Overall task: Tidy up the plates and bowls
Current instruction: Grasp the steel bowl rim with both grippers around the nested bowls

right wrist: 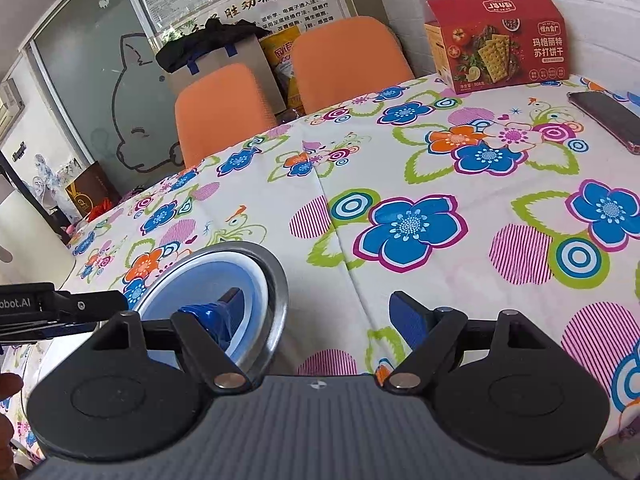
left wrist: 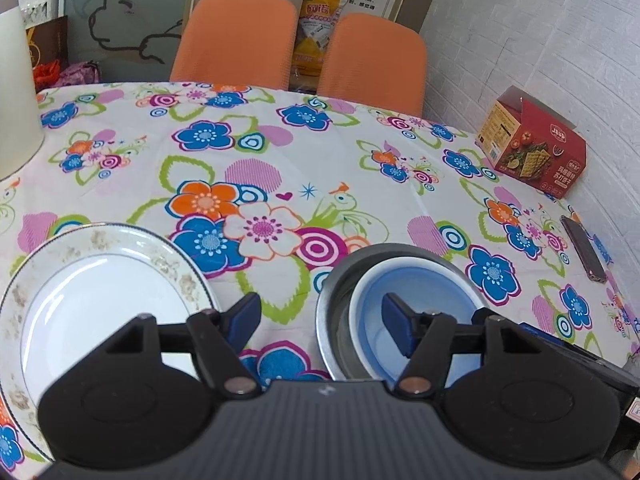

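A blue bowl with a white rim sits nested inside a wider metal bowl, and the pair rests on the worktop, which is covered by a flower-printed cloth. Just to the left of the bowls, apart from them, lies a white plate with a faded patterned rim and a thin dark edge line.

The left tool hangs low over the near edge of the worktop, pointing forward and tilted down. Its blue fingers stand wide apart and hold nothing: the left finger is over the gap beside the plate's right rim, the right finger over the blue bowl's hollow. Whether that finger touches the bowl cannot be told.

The right tool is held just to the right of the bowls, also low and angled down, its fingers spread wide and empty. In its view the left finger is seen in front of the nested bowls, the right finger over bare cloth. The left tool's body reaches in from the left edge there, and a fingertip of the person's hand shows at that edge.

Farther out, a red cracker box stands near the wall, a dark phone lies flat near the worktop's right side, and two orange chairs stand at the far side.
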### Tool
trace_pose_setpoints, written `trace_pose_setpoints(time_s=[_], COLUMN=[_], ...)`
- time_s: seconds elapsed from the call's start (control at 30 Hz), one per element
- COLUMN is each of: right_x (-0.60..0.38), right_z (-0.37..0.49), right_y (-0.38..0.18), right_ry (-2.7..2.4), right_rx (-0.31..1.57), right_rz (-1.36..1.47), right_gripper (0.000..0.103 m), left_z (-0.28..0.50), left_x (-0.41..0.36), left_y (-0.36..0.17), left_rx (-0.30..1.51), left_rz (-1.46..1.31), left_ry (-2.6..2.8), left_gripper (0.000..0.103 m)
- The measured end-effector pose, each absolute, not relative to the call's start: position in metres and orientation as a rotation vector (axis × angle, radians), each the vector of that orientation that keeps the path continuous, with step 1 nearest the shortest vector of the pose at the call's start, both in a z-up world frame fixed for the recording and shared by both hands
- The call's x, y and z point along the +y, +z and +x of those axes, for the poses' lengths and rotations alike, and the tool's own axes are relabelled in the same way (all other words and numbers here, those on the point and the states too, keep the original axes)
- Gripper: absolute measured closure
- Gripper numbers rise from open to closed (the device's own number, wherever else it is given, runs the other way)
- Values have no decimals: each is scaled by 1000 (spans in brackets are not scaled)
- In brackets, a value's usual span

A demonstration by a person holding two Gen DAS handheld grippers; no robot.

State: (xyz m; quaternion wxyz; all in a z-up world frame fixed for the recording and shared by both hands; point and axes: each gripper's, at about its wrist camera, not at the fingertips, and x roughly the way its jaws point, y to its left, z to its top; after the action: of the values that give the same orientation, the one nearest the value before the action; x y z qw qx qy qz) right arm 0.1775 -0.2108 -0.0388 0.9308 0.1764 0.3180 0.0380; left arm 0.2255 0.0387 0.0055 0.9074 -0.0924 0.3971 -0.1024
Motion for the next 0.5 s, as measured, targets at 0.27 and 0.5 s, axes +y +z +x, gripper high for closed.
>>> trace_pose_setpoints(time_s=[0.27, 0.5], right_x=[-201, -183], right_z=[191, 208], right_y=[-44, -49], right_ry=[145, 143], right_rx=[715, 761], right_rz=[288, 132], right_gripper=[37, 36], left_z=[241, 261], left_x=[19, 10], left_y=[-9, -31], left_rx=[872, 926], left_rz=[-147, -121], left_ry=[-235, -216], left_gripper=[38, 38])
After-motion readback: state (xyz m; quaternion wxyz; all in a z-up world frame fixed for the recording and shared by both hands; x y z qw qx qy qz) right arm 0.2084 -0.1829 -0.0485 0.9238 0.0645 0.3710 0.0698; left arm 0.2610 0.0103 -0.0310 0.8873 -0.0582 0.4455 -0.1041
